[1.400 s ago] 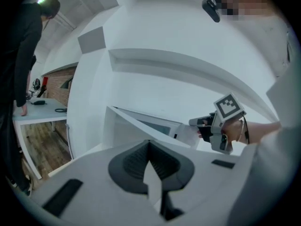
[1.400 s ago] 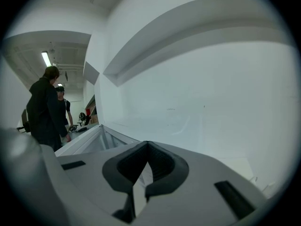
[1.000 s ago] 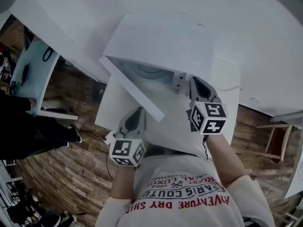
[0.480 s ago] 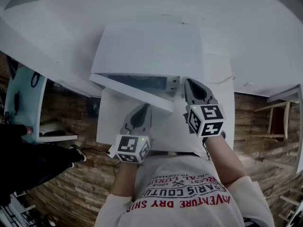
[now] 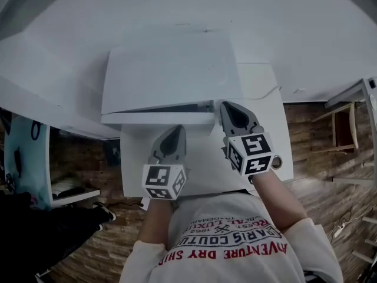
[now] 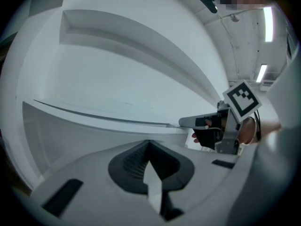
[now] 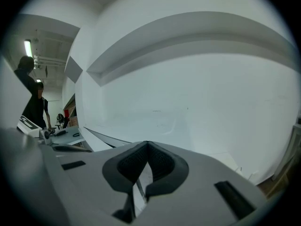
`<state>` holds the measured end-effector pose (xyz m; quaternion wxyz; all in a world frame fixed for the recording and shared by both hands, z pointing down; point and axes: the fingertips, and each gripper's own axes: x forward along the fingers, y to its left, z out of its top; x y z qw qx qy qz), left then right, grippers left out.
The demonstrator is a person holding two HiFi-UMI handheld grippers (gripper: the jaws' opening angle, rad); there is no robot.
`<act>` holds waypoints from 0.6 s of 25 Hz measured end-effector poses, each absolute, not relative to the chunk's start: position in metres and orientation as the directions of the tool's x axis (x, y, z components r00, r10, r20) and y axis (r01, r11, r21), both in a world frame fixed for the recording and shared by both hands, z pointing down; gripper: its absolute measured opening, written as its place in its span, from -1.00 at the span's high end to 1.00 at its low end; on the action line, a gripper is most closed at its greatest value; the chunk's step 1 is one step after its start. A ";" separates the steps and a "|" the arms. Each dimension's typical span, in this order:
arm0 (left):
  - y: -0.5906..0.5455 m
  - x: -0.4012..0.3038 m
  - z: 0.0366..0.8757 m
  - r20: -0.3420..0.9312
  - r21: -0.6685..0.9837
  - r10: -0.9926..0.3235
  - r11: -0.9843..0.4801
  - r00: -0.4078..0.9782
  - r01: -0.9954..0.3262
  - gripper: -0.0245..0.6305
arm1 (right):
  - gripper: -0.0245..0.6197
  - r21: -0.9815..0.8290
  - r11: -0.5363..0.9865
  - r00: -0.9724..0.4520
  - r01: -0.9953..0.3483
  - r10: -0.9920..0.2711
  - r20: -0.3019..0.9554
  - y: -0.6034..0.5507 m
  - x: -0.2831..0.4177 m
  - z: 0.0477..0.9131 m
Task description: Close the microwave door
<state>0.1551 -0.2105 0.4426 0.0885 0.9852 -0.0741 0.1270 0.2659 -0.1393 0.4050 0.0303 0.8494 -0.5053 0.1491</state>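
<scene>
Two grippers sit at the white microwave (image 5: 172, 69) on the white table (image 5: 268, 128). We find its door (image 5: 153, 118) nearly shut, apparently with a thin dark gap left. The left gripper (image 5: 175, 131) has its jaws pressed together, empty, just before the door front. The right gripper (image 5: 227, 107) is likewise, at the door's right end.

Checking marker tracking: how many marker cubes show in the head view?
2. Left cube sits on the left hand-held gripper, before the microwave door; right cube on the right hand-held gripper, by the door's right end. None seems hidden.
</scene>
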 end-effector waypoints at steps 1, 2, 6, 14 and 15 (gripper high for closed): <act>-0.212 0.158 0.442 0.262 0.156 -0.121 -0.974 0.958 -0.165 0.93 | 0.89 -0.105 -0.490 0.447 -0.866 -0.850 0.280 -0.139 0.266 0.405; -0.214 0.161 0.441 0.260 0.156 -0.118 -0.974 0.958 -0.162 0.93 | 0.89 -0.111 -0.492 0.449 -0.864 -0.850 0.275 -0.139 0.266 0.404; -0.216 0.166 0.439 0.250 0.168 -0.098 -0.975 0.963 -0.143 0.93 | 0.89 -0.126 -0.493 0.450 -0.861 -0.853 0.265 -0.138 0.266 0.404; -0.217 0.169 0.439 0.248 0.153 -0.113 -0.976 0.962 -0.154 0.93 | 0.89 -0.158 -0.464 0.403 -0.871 -0.861 0.309 -0.140 0.269 0.404; -0.218 0.171 0.439 0.243 0.168 -0.114 -0.973 0.963 -0.158 0.93 | 0.89 -0.152 -0.466 0.407 -0.872 -0.861 0.306 -0.140 0.269 0.404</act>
